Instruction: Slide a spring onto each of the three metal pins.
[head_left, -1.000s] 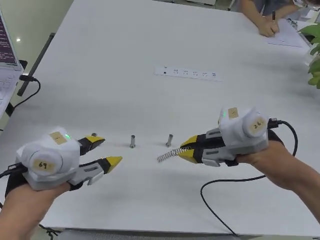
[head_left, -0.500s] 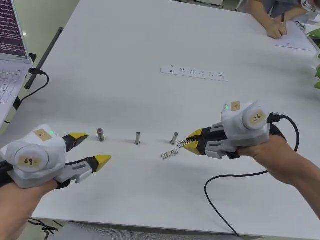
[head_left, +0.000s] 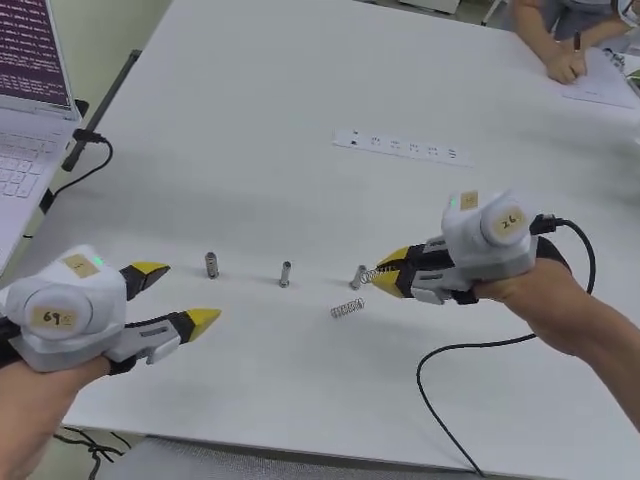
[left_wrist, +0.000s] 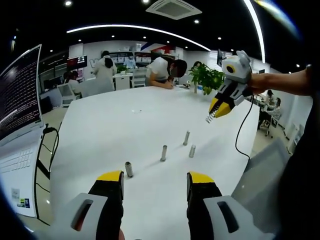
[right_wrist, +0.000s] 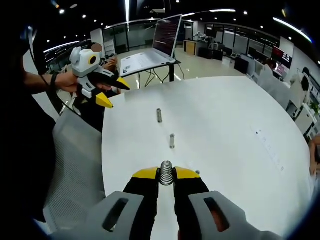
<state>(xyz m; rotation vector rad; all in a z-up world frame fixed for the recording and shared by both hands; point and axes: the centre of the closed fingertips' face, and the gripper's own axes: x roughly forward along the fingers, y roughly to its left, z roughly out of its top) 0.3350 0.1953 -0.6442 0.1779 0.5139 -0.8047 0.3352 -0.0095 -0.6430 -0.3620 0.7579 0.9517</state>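
While right gripper (head_left: 384, 272) pinches spring (right_wrist: 166, 173) between its jaws, beside pin (head_left: 358, 278) | left gripper (head_left: 178, 294) spread

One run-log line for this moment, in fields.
left tongs: open, empty | right tongs: shut on spring at right pin | loose spring: on table

Round label (head_left: 52, 319) on the back of the left gripper (head_left: 178, 293): handwritten "69". Second round label (head_left: 508, 222) on the back of the right gripper (head_left: 384, 275): handwritten "26", tilted. Tan tag (head_left: 79, 265) on top of the left gripper: mark too small to read. Other tan tag (head_left: 467, 201) on top of the right gripper: same, unreadable. Laptop screen (head_left: 30, 50): rows of light text on a dark background, not legible. Power strip (head_left: 400, 148): tiny dark marks beside the sockets, can't be read. Paper (head_left: 600, 85) under a person's hand: nothing legible.
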